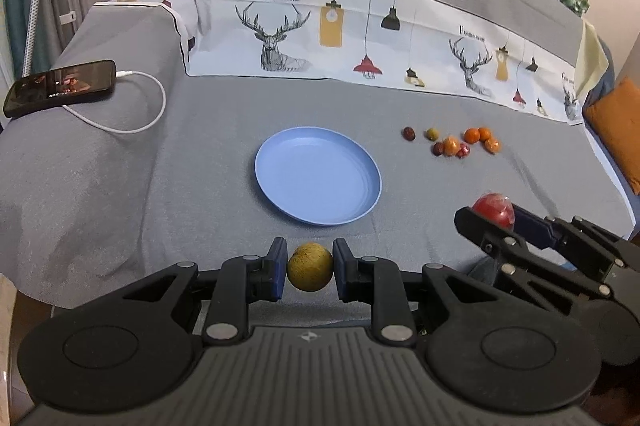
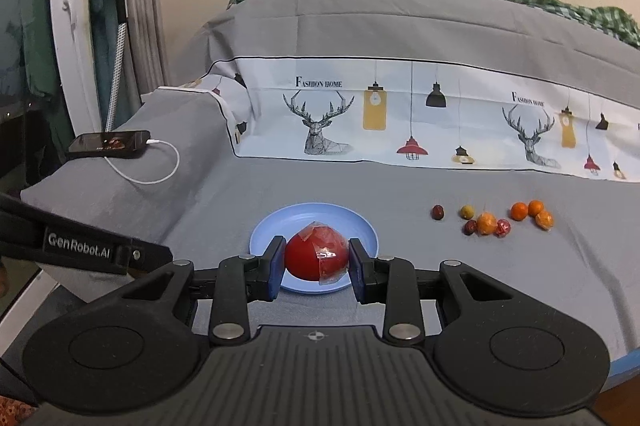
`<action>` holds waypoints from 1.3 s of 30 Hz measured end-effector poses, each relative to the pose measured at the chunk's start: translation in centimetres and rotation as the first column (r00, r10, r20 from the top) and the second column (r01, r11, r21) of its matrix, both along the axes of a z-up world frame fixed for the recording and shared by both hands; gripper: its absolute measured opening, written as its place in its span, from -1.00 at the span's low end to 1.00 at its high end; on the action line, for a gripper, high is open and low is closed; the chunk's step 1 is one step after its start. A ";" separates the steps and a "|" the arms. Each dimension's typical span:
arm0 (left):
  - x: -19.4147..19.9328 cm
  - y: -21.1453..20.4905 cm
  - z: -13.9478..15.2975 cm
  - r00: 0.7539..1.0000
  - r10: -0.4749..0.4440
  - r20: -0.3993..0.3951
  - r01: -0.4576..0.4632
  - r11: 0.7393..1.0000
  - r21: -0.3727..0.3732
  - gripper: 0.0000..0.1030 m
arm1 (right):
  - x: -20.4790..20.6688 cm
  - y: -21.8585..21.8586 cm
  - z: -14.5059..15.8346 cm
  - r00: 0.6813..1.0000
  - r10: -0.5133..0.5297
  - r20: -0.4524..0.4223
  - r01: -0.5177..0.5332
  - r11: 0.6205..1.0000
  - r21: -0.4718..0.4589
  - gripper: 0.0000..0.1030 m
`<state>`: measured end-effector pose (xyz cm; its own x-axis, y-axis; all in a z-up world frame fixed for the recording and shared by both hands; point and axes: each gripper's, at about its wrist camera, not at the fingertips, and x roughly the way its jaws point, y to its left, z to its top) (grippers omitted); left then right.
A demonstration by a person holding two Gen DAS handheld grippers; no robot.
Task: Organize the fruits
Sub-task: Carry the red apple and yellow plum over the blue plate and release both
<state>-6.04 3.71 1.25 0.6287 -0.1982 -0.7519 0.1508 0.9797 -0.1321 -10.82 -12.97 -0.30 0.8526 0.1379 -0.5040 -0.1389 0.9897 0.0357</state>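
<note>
My left gripper (image 1: 310,268) is shut on a small yellow-green round fruit (image 1: 309,267), held above the near edge of the grey bedspread, just short of the empty blue plate (image 1: 280,182). My right gripper (image 2: 316,258) is shut on a red fruit (image 2: 310,254) with clear tape stuck to it, in front of the blue plate (image 2: 360,226). In the left wrist view the right gripper (image 1: 494,212) appears at the right with the red fruit (image 1: 493,208). Several small orange, red and green fruits (image 1: 454,142) lie in a cluster right of the plate, the same fruits (image 2: 494,220) in the right wrist view.
A phone (image 1: 60,88) with a white charging cable (image 1: 136,122) lies on the raised grey fold at the left. A printed cloth band (image 1: 360,38) with deer and lamps runs across the back. An orange cushion (image 1: 620,130) sits at the far right edge.
</note>
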 end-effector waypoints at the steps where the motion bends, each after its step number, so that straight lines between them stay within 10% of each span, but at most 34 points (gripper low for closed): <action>1: 0.1 0.0 0.0 1.000 -0.002 0.001 0.002 1.000 -0.003 -0.48 | -0.1 0.2 0.1 1.000 0.003 0.002 -0.003 1.000 -0.009 -0.33; 39: 10.8 -1.7 -3.5 0.993 -0.022 -0.116 0.025 0.999 0.020 -0.48 | 7.3 -1.2 -3.8 0.992 -0.069 -0.106 0.068 0.998 -0.017 -0.33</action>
<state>4.73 2.05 -2.30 0.5329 -0.1948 -0.8235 0.1586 0.9789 -0.1289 -3.52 -14.20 -4.08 0.8015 0.0735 -0.5935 -0.0671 0.9972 0.0329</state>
